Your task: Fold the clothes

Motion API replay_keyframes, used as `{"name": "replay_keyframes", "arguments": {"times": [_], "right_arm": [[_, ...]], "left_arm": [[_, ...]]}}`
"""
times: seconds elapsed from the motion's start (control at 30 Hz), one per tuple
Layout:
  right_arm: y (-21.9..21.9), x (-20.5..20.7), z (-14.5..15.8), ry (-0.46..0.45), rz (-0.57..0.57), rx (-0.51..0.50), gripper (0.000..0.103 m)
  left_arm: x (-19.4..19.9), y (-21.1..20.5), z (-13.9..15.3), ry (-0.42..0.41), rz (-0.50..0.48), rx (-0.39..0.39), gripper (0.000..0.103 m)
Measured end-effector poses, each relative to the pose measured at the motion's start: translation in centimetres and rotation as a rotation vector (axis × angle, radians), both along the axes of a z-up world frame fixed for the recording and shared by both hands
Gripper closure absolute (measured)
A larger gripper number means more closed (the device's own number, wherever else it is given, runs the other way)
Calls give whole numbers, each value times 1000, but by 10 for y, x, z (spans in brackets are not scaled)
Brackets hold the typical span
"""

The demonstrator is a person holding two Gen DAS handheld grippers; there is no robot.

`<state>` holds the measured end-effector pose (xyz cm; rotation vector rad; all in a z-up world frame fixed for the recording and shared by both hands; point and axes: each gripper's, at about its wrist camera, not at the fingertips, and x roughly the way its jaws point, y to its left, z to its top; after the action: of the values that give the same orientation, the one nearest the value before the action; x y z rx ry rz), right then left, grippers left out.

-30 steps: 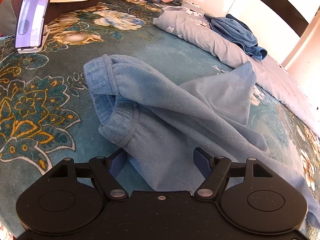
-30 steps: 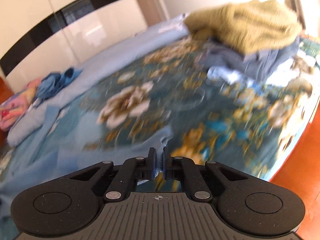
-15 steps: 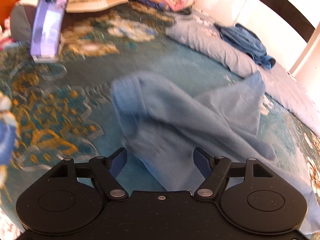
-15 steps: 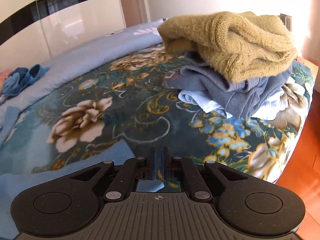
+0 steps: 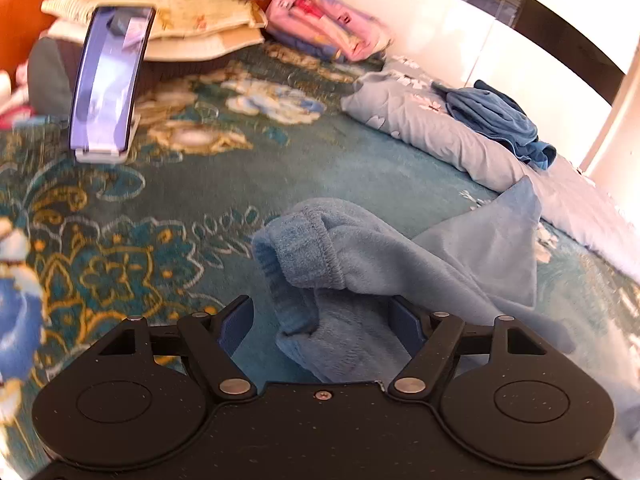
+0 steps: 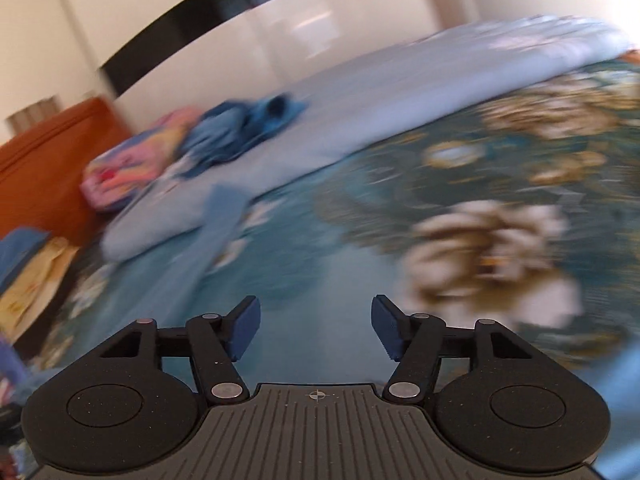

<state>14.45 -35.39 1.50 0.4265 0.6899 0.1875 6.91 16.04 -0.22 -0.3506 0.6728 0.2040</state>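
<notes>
A soft light-blue garment (image 5: 380, 272) lies in a lumpy heap on the bed (image 5: 248, 184), on top of the green flowery blanket. It is not folded yet. The left gripper (image 5: 322, 322) hangs right over its near edge, with its jaws wide apart, one on each side of the thick hem. I think it sits there so it can pinch that hem and pull the cloth flat. Nothing is caught in it yet. The right gripper (image 6: 316, 326) has its jaws spread wide too, and they hold nothing. It is over bare blanket, and its picture is smeared, so I cannot tell how near the cloth it is. A phone on a little stand (image 5: 106, 88) is propped up at the far end of the bed, by a stack of pillows (image 5: 176, 20). A darker blue cloth (image 5: 496, 120) lies bunched on a rolled grey quilt (image 5: 420, 124). There are no baskets or boxes here, so the clothes just lie on the bed.
</notes>
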Motion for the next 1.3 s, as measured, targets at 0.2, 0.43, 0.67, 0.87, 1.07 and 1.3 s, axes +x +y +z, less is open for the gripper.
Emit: {"name": "replay_keyframes", "arguments": {"times": [0.2, 0.43, 0.67, 0.87, 1.07, 1.3], "right_arm": [[75, 104, -26, 114, 207, 237, 21], [127, 170, -59, 213, 191, 310, 22], [153, 204, -73, 239, 182, 333, 27], [154, 214, -78, 304, 46, 384, 99], [85, 189, -26, 14, -35, 448, 100], [-23, 116, 4, -132, -281, 156, 100]], "left_arm": [[1, 3, 0, -39, -55, 23, 30], [3, 9, -2, -48, -65, 23, 30], [3, 13, 1, -55, -52, 17, 30], [5, 9, 10, -78, -66, 37, 30], [9, 5, 15, -113, -73, 25, 30], [22, -10, 11, -108, -121, 6, 29]]}}
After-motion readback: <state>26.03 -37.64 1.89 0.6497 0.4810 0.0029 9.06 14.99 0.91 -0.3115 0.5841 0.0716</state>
